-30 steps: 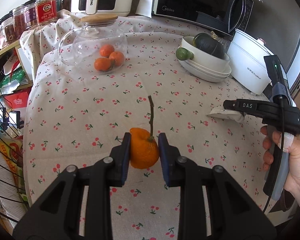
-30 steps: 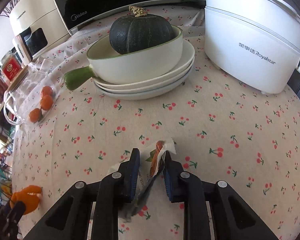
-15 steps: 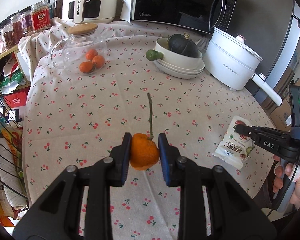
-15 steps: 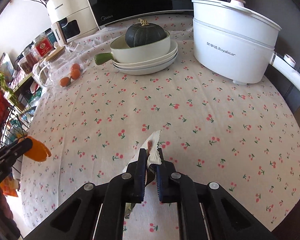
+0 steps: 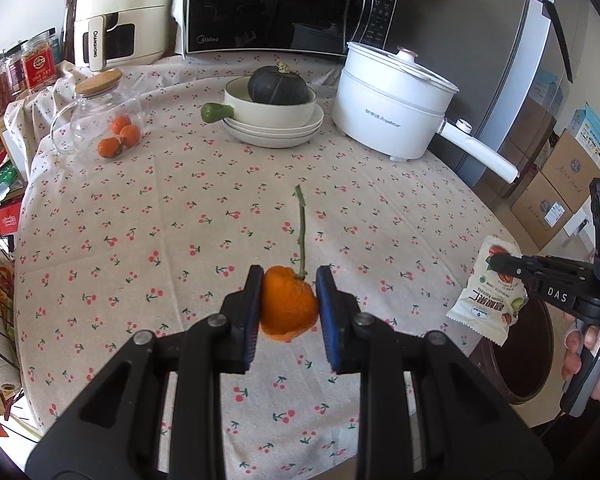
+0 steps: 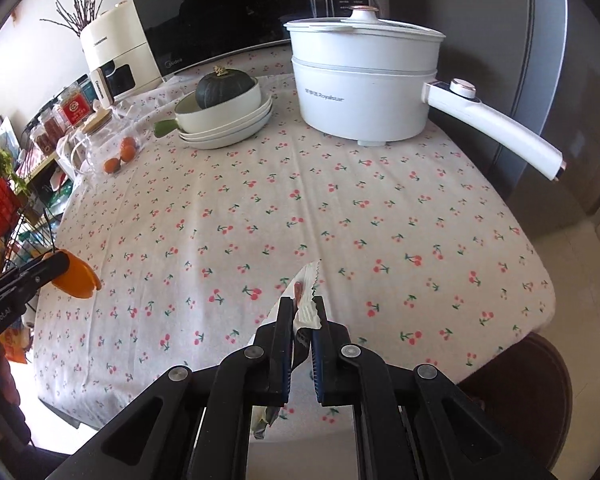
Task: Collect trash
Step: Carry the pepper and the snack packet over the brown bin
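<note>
Left wrist view: the left gripper (image 5: 288, 304) pinches an orange peel (image 5: 288, 307) between its blue pads, held above the cherry-print tablecloth (image 5: 180, 208). A thin green stem (image 5: 301, 232) rises from the peel, its long axis running straight away from the gripper toward the bowl with the dark squash (image 5: 278, 87). Off to the right, past the table edge, the right gripper (image 5: 496, 261) holds a white snack wrapper (image 5: 485, 292) that hangs down flat. Beneath and beside the wrapper sits a dark round rim (image 5: 536, 360); it may be a bin, though I cannot tell.

Right wrist view: the right gripper (image 6: 303, 316) is pressed onto the wrapper (image 6: 306, 298), seen edge-on here, its long axis pointing forward and its tail drooping below the fingers. The left gripper (image 6: 60, 268) shows at far left with the peel (image 6: 78, 278), well apart. The dark rim (image 6: 548, 380) lies lower right, close to this gripper, so the right hand looks nearer to it than the left.

Only the left view shows the wrapper's printed face; only this one shows its crimped top edge.
</note>
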A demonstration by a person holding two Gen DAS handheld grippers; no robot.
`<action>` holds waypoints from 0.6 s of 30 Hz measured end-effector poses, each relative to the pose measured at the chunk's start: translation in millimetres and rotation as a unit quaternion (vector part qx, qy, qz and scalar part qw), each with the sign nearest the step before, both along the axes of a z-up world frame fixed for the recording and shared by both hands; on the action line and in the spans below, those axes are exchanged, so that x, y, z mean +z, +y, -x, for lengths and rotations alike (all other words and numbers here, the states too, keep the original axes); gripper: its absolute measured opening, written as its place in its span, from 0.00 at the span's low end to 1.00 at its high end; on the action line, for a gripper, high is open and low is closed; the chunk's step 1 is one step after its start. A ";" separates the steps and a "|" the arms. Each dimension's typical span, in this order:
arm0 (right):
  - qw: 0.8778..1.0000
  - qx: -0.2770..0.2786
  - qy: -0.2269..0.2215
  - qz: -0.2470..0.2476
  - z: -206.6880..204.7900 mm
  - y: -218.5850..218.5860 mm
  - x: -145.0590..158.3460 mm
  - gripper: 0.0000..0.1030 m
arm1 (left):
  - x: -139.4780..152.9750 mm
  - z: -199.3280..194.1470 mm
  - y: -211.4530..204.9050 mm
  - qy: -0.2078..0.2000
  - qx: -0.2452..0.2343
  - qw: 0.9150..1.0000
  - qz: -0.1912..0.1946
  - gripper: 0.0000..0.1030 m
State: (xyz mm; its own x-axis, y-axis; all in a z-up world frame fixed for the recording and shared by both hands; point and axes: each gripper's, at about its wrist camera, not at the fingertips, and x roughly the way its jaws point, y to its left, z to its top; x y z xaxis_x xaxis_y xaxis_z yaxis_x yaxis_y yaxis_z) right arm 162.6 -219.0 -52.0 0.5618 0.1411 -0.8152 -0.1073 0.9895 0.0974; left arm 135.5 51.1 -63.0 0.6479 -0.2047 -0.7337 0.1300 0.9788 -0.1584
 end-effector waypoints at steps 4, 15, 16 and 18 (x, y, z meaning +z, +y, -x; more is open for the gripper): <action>0.998 -0.042 -0.005 0.036 19.9 -35.5 8.6 0.09 | 1.3 1.9 -23.6 0.006 -0.024 0.999 0.020 0.27; 0.991 -0.132 0.027 -0.017 61.7 -125.7 5.4 0.09 | 1.1 1.9 -117.5 0.040 -0.134 0.986 0.085 0.27; 0.990 -0.137 0.029 -0.014 65.2 -132.4 3.2 0.09 | -0.2 2.9 -129.8 0.044 -0.149 0.984 0.088 0.27; 0.989 -0.145 0.033 -0.003 72.5 -144.3 -1.0 0.09 | -2.5 6.7 -154.8 0.049 -0.180 0.978 0.089 0.27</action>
State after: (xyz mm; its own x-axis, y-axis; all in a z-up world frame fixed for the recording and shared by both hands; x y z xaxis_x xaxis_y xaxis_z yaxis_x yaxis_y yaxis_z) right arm 90.1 -363.4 -53.0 0.5255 -0.0134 -0.8507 0.1882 0.9769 0.1010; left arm 128.8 -103.7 -65.5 0.4395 -0.5366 -0.7204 0.4368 0.8284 -0.3506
